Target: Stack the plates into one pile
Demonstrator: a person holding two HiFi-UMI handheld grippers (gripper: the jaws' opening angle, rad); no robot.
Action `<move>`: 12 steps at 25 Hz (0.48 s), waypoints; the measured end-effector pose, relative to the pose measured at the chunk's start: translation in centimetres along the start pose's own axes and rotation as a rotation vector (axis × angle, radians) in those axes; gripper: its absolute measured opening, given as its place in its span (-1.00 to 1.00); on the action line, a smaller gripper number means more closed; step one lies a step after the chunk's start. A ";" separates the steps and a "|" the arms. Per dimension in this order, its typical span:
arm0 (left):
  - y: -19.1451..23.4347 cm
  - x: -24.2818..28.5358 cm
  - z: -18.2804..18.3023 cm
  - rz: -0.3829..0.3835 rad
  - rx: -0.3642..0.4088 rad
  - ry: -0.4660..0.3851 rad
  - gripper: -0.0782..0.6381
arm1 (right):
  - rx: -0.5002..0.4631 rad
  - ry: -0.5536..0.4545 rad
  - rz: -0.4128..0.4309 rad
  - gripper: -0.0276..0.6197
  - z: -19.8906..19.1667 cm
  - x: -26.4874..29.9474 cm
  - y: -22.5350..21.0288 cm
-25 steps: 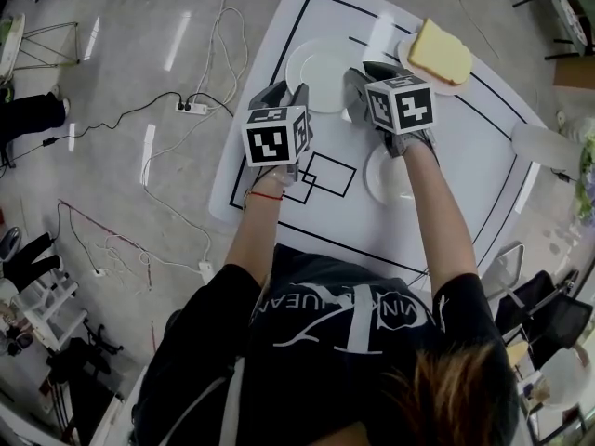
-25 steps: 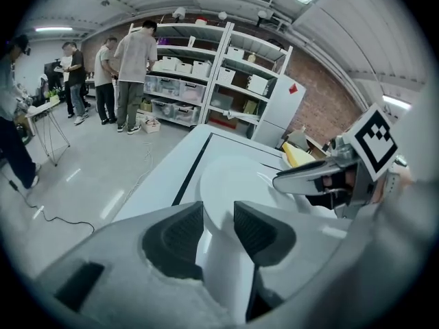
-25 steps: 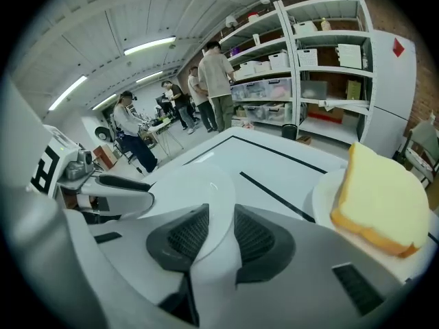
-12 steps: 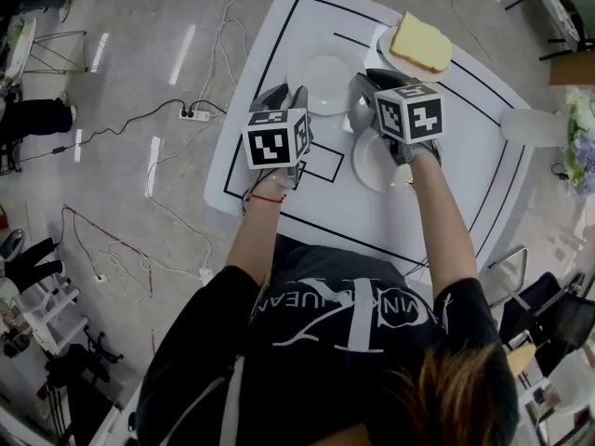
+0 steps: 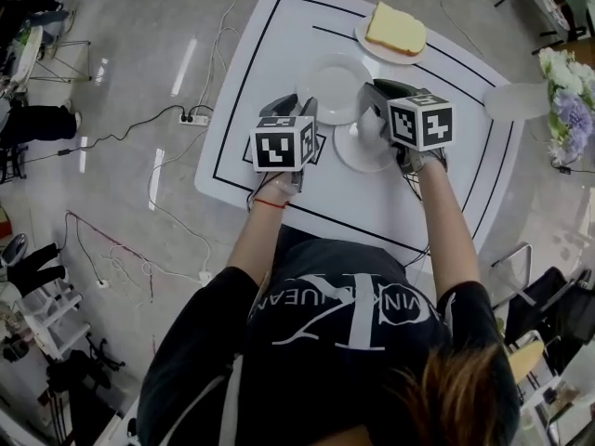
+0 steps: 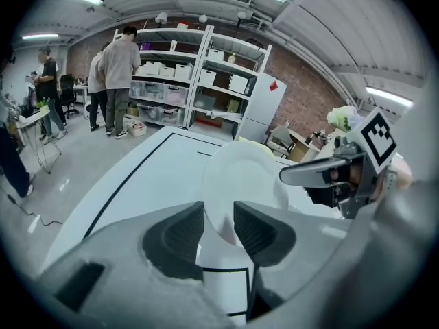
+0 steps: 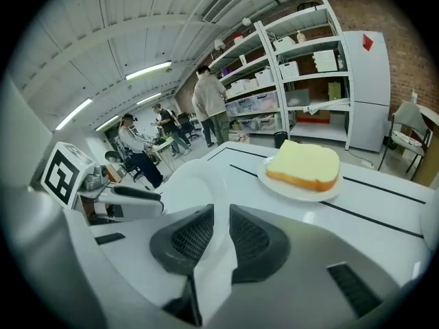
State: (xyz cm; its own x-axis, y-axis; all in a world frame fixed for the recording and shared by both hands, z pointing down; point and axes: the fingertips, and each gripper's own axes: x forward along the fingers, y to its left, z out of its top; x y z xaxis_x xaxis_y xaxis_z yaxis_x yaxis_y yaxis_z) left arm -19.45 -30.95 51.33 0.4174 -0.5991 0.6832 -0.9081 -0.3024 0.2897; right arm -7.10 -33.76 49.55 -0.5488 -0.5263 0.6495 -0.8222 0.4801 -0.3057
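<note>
Right gripper (image 7: pixel 221 238), jaws just closed, gripped the smaller plate (image 5: pixel 358 153) by its rim, just beside the larger plate (image 5: pixel 333 84) on the table (image 5: pixel 446 203); left gripper (image 6: pixel 219 228), jaws just widened, stood released at that plate's near edge; next, likely, lowering smaller onto larger

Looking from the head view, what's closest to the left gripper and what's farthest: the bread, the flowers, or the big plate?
1. The big plate, right at the left gripper tips.
2. The bread, near the far edge of the table.
3. The flowers, beyond the table's right side.
</note>
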 end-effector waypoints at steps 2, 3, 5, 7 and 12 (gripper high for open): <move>-0.9 0.0 -0.8 -0.019 -0.012 0.023 -0.40 | 0.015 0.000 0.006 -0.70 -0.8 -1.0 -0.2; -1.4 0.0 -1.3 -0.028 -0.016 0.036 -0.40 | 0.024 0.002 0.009 -0.70 -1.4 -1.4 -0.3; -2.3 0.2 -2.3 -0.041 -0.010 0.067 -0.40 | 0.044 0.010 0.014 -0.70 -2.6 -2.2 -0.6; -3.1 0.5 -3.3 -0.058 -0.002 0.098 -0.40 | 0.066 0.022 0.014 -0.70 -3.8 -2.8 -1.1; -5.1 0.9 -5.0 -0.105 0.015 0.156 -0.40 | 0.103 0.044 0.005 -0.70 -6.3 -4.1 -2.1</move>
State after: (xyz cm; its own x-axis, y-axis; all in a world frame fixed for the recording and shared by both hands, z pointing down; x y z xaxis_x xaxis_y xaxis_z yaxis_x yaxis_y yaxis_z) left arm -14.63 -26.24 53.88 0.4986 -0.4418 0.7458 -0.8587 -0.3689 0.3556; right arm -2.15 -28.16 51.88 -0.5475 -0.4919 0.6769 -0.8320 0.4064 -0.3776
